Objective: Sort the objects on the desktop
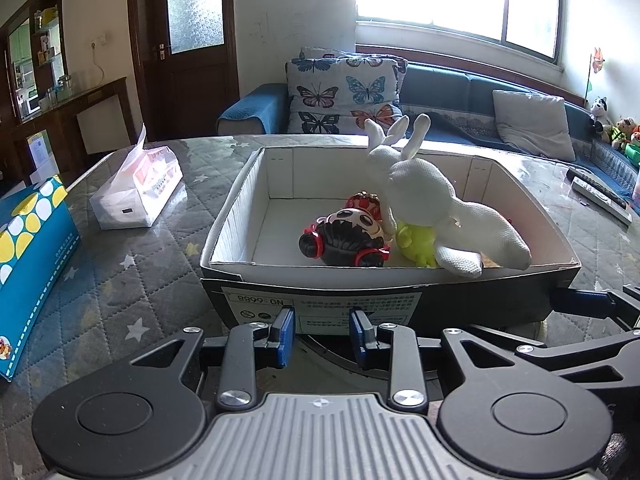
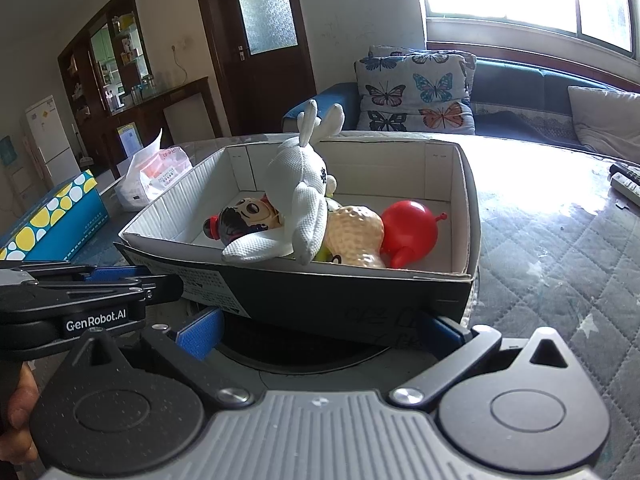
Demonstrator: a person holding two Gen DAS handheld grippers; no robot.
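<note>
A black cardboard box [image 1: 224, 216] with a white inside stands on the quilted table; it also shows in the right wrist view [image 2: 464, 208]. In it lie a white rabbit plush [image 1: 432, 192] [image 2: 304, 200], a black-haired doll head [image 1: 352, 236] [image 2: 248, 216], a lime green toy [image 1: 416, 240], a cream peanut-shaped toy [image 2: 356, 232] and a red round toy [image 2: 412, 228]. My left gripper [image 1: 322, 332] is open and empty, just in front of the box's near wall. My right gripper [image 2: 320, 328] is open wide and empty, at the box's near corner.
A white tissue pack [image 1: 136, 192] and a blue dotted box [image 1: 28, 256] lie left of the black box. Remote controls [image 1: 600, 196] lie at the table's far right. A blue sofa with a butterfly cushion [image 1: 344, 92] stands behind the table.
</note>
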